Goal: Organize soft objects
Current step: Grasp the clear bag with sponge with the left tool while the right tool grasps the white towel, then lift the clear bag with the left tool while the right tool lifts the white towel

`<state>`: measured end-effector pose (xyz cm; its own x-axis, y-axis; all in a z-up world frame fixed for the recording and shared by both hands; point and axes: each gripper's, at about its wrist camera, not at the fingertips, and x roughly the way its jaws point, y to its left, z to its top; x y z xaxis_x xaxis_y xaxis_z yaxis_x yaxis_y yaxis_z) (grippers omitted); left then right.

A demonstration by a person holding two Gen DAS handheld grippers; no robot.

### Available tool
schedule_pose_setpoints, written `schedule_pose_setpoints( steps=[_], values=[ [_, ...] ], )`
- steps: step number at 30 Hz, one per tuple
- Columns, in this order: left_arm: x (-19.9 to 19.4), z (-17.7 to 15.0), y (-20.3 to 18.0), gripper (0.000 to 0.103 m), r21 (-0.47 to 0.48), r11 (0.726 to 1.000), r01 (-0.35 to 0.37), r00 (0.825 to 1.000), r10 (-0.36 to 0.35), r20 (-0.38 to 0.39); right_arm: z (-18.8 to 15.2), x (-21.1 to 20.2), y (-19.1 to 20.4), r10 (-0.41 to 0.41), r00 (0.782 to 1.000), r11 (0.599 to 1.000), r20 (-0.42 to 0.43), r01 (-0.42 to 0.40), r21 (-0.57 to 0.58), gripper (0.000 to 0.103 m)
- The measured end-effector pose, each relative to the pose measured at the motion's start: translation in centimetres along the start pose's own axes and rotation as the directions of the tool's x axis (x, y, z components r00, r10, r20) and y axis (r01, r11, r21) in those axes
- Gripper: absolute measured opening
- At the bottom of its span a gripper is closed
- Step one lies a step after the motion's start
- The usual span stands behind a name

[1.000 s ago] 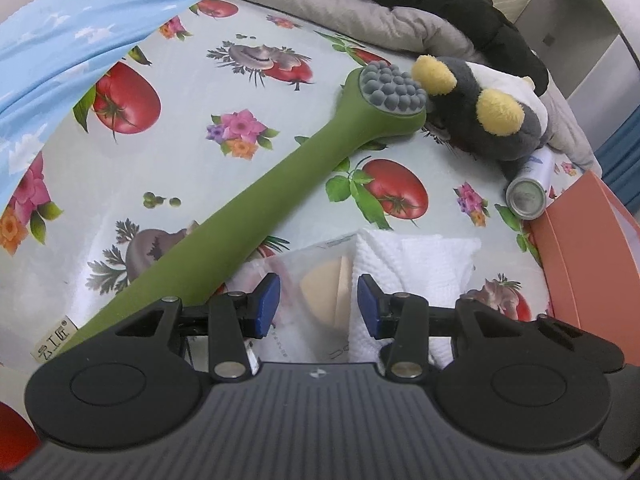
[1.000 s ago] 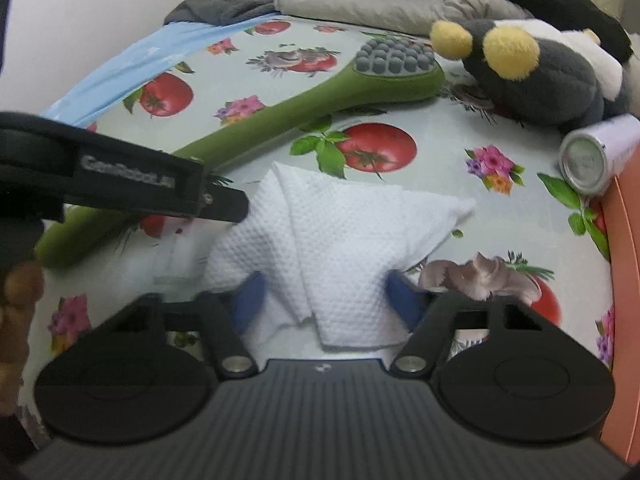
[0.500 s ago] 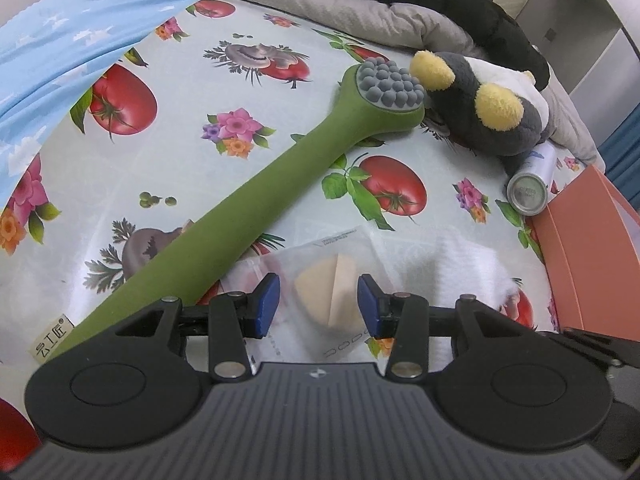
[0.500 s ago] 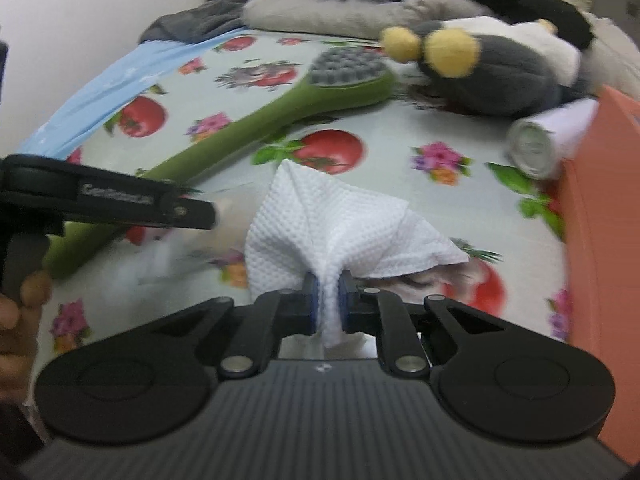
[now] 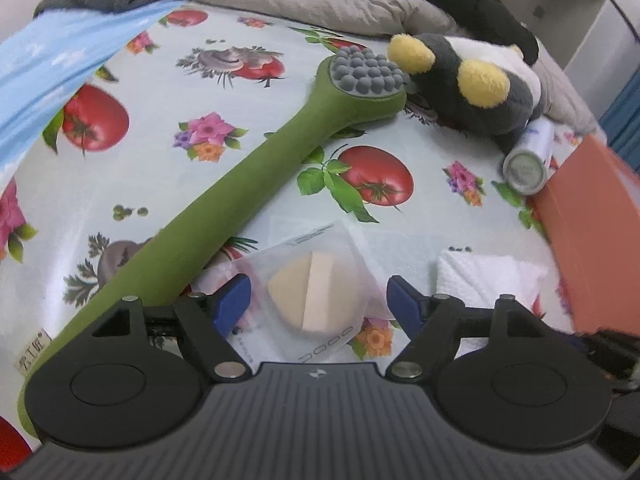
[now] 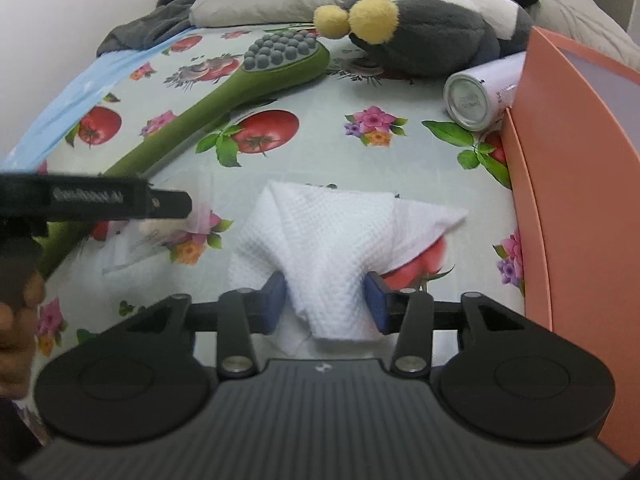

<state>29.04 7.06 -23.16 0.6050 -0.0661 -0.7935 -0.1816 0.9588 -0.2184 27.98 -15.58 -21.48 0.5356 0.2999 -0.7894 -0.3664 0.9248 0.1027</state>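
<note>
A clear bag of beige sponge wedges lies on the fruit-print tablecloth. My left gripper straddles it, jaws opening, and the blue pads stand clear of the bag. In the right wrist view a crumpled white cloth lies between the pads of my right gripper, whose jaws are also opening; the cloth sits slack in the gap. The same white cloth shows at the right of the left wrist view. The left gripper appears side-on over the bag, with a hand behind it.
A long green massage hammer lies diagonally across the cloth. A grey plush toy with yellow ears and a lying white can sit at the back right. An orange box walls the right side. Pillows and dark clothes are heaped behind.
The right gripper pinched the white cloth, dragged it right toward the orange box, then parted its jaws. The left jaws widened around the sponge bag.
</note>
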Motion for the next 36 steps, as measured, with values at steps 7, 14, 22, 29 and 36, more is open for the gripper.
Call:
schedule_pose_setpoints(
  steps=[7, 14, 22, 29, 36],
  values=[
    [0.7, -1.2, -1.8, 0.079, 0.127, 0.990, -0.056, 0.998, 0.053, 0.026, 0.1, -0.1, -0.6, 0.020, 1.000, 0.999, -0.004, -0.020, 0.037, 0.047],
    [0.6, -1.8, -2.2, 0.064, 0.173, 0.979, -0.108, 0.993, 0.099, 0.061, -0.1, -0.7, -1.1, 0.017, 1.000, 0.998, 0.010, -0.017, 0.060, 0.047],
    [0.0, -1.7, -1.6, 0.043, 0.132, 0.986, -0.105, 0.992, 0.095, 0.080, 0.1, -2.2, -1.2, 0.018, 0.999, 0.998, 0.050, -0.021, 0.065, 0.076],
    [-0.9, -1.5, -0.3, 0.034, 0.035, 0.998, -0.046, 0.996, 0.043, 0.081, 0.6, -1.4, -0.5, 0.012, 0.998, 1.000, 0.069, -0.012, 0.010, 0.076],
    [-1.9, -1.5, 0.4, 0.033, -0.011, 1.000, -0.023, 0.996, 0.024, 0.082, 0.9, 2.0, 1.1, -0.024, 0.999, 0.997, 0.021, 0.026, -0.070, 0.078]
  ],
)
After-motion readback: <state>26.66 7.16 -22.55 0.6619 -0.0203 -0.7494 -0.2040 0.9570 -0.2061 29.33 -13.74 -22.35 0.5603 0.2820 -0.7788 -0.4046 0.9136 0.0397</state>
